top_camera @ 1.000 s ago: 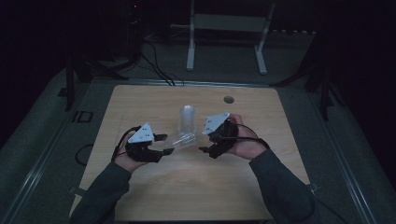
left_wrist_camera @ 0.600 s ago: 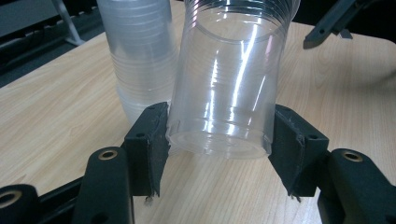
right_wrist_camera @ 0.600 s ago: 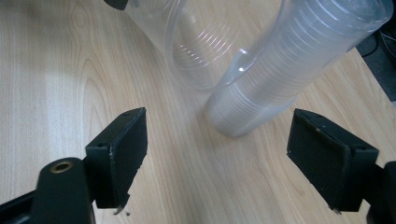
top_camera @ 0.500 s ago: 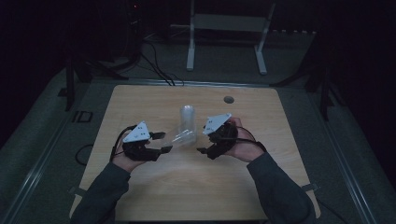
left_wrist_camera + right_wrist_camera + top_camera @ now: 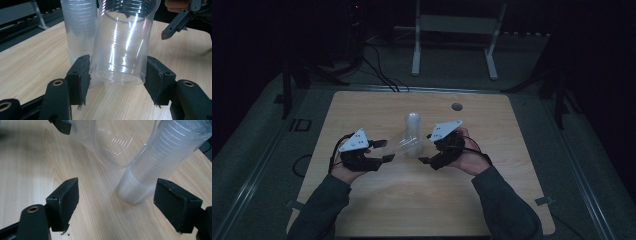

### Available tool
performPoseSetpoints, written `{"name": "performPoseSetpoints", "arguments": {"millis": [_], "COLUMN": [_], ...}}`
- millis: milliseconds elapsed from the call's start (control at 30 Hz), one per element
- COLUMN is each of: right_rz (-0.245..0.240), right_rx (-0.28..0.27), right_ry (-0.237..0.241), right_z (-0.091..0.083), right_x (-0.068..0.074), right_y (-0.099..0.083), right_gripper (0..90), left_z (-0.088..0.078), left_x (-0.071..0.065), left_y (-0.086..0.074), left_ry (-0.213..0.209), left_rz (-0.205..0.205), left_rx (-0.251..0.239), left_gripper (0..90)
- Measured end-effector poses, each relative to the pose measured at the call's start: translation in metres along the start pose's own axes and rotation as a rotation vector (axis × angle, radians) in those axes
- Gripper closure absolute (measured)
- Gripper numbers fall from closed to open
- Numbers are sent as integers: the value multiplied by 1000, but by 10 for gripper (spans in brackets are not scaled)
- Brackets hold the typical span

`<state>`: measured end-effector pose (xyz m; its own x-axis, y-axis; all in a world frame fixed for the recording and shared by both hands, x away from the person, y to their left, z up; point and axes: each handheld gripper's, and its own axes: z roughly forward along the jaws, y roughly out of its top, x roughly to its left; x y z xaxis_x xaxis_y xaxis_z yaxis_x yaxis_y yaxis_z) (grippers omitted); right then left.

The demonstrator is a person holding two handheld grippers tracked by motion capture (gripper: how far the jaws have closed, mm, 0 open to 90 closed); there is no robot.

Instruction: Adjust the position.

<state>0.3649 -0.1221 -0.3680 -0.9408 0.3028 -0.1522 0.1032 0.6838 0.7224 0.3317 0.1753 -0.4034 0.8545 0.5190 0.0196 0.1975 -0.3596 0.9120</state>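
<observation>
The desk [image 5: 362, 210] carries a stack of clear cups [image 5: 413, 125] mid-desk, nearer the far edge. The left gripper [image 5: 117, 82] is clamped on one clear cup [image 5: 122, 45] held tilted beside it; the right gripper [image 5: 117, 202] is spread wide, empty. I'd grip gently, these look crushable.

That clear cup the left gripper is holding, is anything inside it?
Nothing seems to be inside the clear plastic cup: its ribbed walls and bare bottom show through, held by the left gripper. Behind it stands the stack of cups, partly covered by it.
</observation>
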Motion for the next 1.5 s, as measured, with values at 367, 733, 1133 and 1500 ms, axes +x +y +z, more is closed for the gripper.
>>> {"name": "performPoseSetpoints", "arguments": {"millis": [367, 733, 1133, 1500], "right_rz": [81, 138, 186, 229], "right_rx": [-78, -121, -180, -231], "right_ry": [0, -3, 10, 35], "right_z": [5, 10, 14, 15], "right_x": [-1, 0, 3, 4], "right_y": [-1, 0, 2, 4], "right_gripper": [201, 201, 229, 234], "left_z": [-2, -4, -8, -9], "left_x": [1, 1, 0, -1], "left_y": [0, 1, 2, 3], "left_ry": [21, 37, 69, 83], "left_rz": [-14, -23, -30, -33], "left_rx": [-27, -51, -89, -109], "left_gripper": [417, 416, 416, 416]}}
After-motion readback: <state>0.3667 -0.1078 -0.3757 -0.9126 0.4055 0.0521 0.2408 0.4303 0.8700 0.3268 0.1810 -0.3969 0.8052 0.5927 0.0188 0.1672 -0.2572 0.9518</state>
